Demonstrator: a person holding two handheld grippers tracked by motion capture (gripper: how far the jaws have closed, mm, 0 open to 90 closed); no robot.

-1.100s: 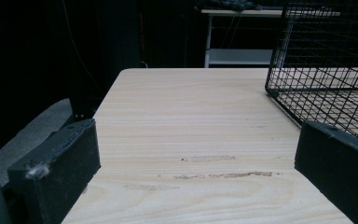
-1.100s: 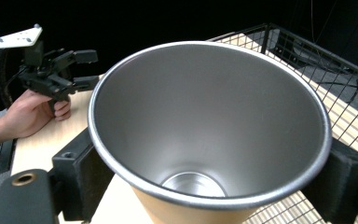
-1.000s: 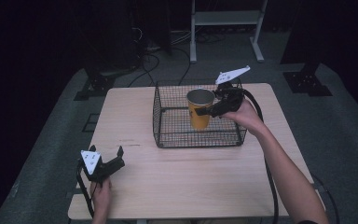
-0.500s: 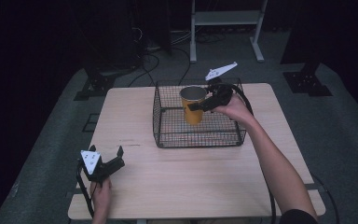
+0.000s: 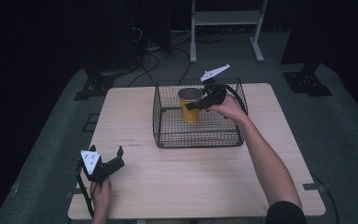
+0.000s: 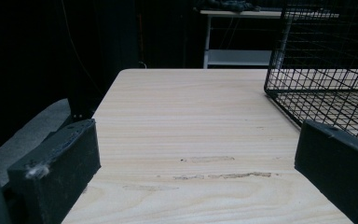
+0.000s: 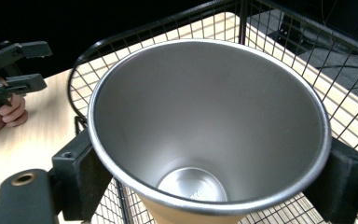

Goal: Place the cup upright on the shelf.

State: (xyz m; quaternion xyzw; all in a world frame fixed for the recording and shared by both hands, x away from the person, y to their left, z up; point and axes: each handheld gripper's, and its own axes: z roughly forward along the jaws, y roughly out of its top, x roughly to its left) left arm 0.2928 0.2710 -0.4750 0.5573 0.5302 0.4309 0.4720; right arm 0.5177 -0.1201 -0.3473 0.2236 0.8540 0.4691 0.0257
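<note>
A yellow cup (image 5: 189, 113) with a bare steel inside (image 7: 205, 121) stands upright within the black wire basket (image 5: 198, 140), towards its back. My right gripper (image 5: 194, 106) is shut on the cup just under its rim, one jaw on each side. Whether the cup's base touches the basket floor I cannot tell. My left gripper (image 5: 117, 157) rests on the wooden table (image 5: 191, 182) at the front left, open with nothing between its jaws, well apart from the basket. In its own view the left gripper (image 6: 196, 163) faces bare wood, with the basket's corner (image 6: 326, 70) to the right.
The basket sits at the middle back of the table. Past its rim (image 7: 177, 28), the right gripper view shows the left gripper (image 7: 14, 65) in a hand. A white shelf frame (image 5: 226, 18) stands on the dark floor behind the table.
My right gripper has carried the cup a little to the left inside the basket. The left gripper has stayed where it was.
</note>
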